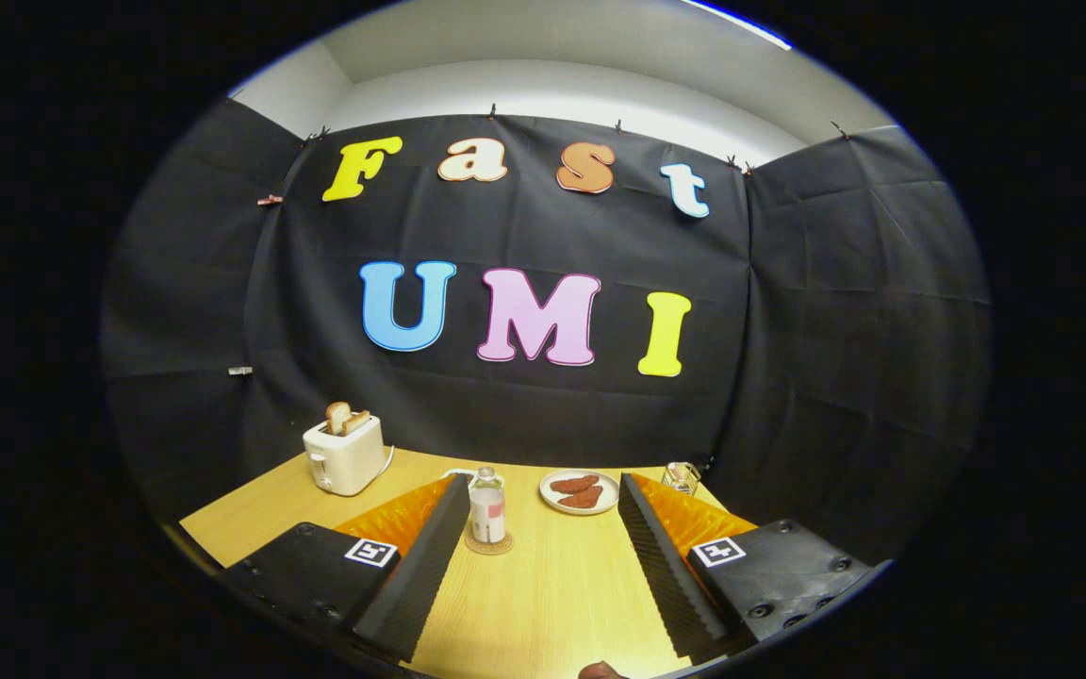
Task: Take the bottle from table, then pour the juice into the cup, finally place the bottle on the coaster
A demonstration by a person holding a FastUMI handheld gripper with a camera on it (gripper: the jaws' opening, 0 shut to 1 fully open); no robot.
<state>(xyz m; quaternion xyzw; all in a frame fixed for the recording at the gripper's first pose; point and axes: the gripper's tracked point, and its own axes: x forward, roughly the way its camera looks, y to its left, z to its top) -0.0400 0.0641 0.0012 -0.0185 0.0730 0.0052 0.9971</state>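
A small clear bottle (487,509) with a white cap and a pale label stands upright on a round woven coaster (488,544) on the wooden table (552,585). It is just ahead of my left finger (416,575), close to that finger's tip. A small glass cup (682,477) stands near the table's far right corner, beyond my right finger (661,566). My gripper (538,490) is open, its fingers wide apart with nothing between them.
A white toaster (346,455) with bread slices in it stands at the back left. A white plate (580,492) with two brown pieces of food lies between the bottle and the cup. The black cloth wall closes the back and sides.
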